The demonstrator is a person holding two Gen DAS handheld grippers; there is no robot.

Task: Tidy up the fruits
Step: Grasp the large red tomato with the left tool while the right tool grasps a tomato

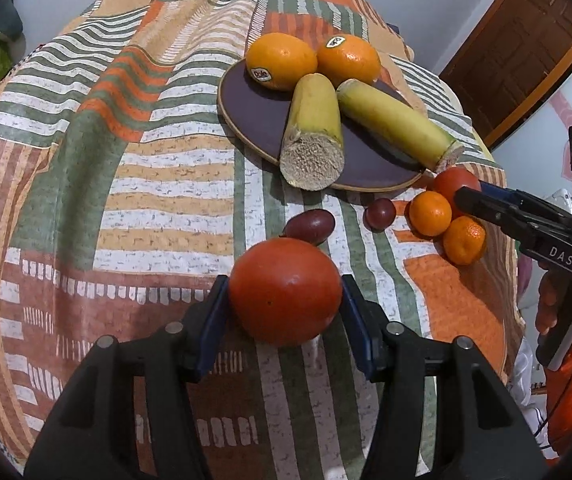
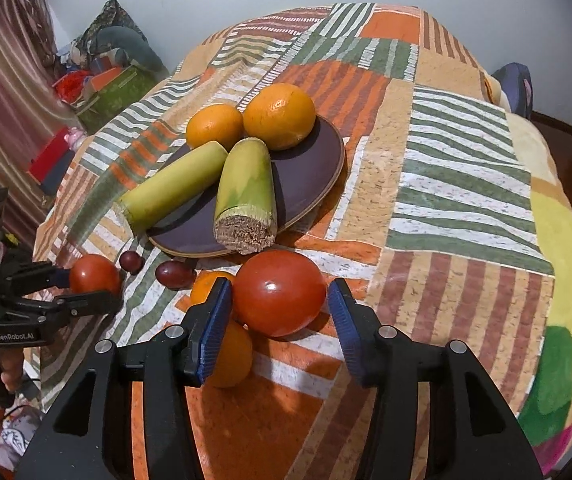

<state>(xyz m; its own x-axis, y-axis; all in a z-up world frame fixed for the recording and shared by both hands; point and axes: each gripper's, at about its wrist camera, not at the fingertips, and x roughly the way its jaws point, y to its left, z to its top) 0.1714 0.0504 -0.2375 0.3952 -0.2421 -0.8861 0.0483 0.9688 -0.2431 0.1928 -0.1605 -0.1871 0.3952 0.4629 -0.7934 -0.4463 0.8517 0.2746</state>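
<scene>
Left gripper [image 1: 285, 292]: blue pads clamp a round red tomato [image 1: 285, 290] just above the striped patchwork bedspread [image 1: 146, 184]. Right gripper [image 2: 279, 294]: a second red tomato [image 2: 279, 292] sits between the jaws; left pad touches it, right pad stands off with a visible gap, so no grip. Two small tangerines [image 1: 430, 213] and two dark red grapes [image 1: 311, 225] lie near. Beyond, a dark purple round plate [image 1: 254, 116] carries two oranges [image 1: 281, 61] and two cut yellow-green cane pieces [image 1: 316, 128].
</scene>
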